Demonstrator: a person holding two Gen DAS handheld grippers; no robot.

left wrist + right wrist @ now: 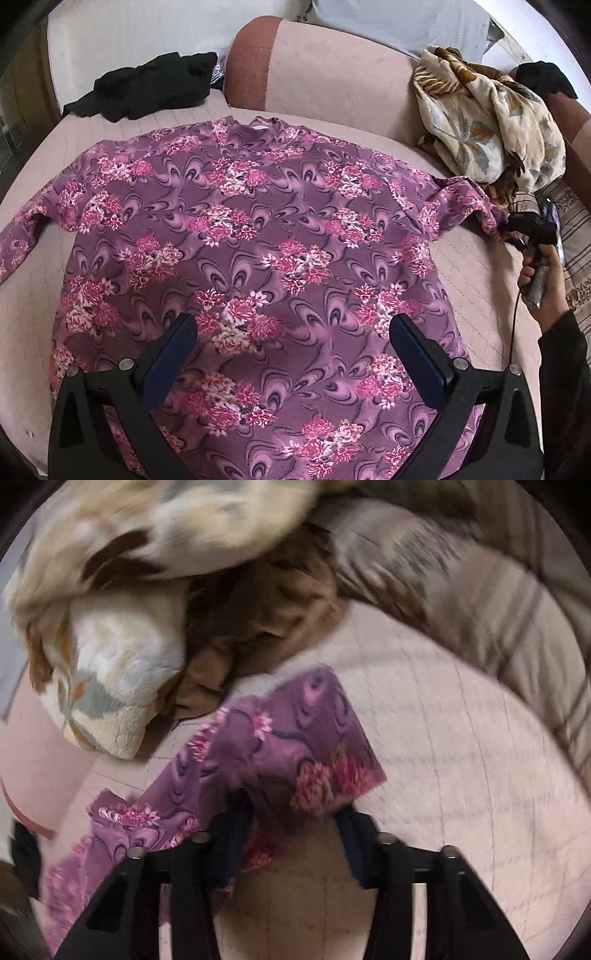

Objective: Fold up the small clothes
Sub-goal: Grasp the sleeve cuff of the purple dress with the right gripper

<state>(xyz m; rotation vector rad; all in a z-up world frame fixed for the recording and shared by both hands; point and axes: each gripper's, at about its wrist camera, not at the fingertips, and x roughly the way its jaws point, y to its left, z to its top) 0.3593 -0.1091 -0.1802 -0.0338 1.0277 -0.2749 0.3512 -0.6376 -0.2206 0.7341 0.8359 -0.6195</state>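
Left wrist view, item one: purple floral top [236,236], spread flat and face up on the pale quilted sofa seat [476,280], collar toward the backrest [332,81], hem toward me, one sleeve trailing to the seat's left edge, the other toward its right edge.

Item two: my left claw [293,334], fingers spread wide, hovering over the lower body of the top and pinching nothing.

Item three: my right claw [291,830], seen close in the right wrist view. The sleeve cuff [295,753] lies between its fingers, cloth draped over the left one. The picture is blurred, but the fingers look drawn in around the cuff, and I judge them to be pinching it.

Step in hand, as I judge it: carry the right sleeve inward across the body. Done well, that means a grip on both cuff layers, a low lift, and the fold line kept straight at the shoulder.

Surroundings: cream floral blanket [487,122] heaped at the seat's right rear corner, just beside the sleeve, a snag risk. Black garment [147,88] lies at the left rear corner, well apart. Striped cloth [576,236] lies past the right edge. Open room lies inward, over the top itself.
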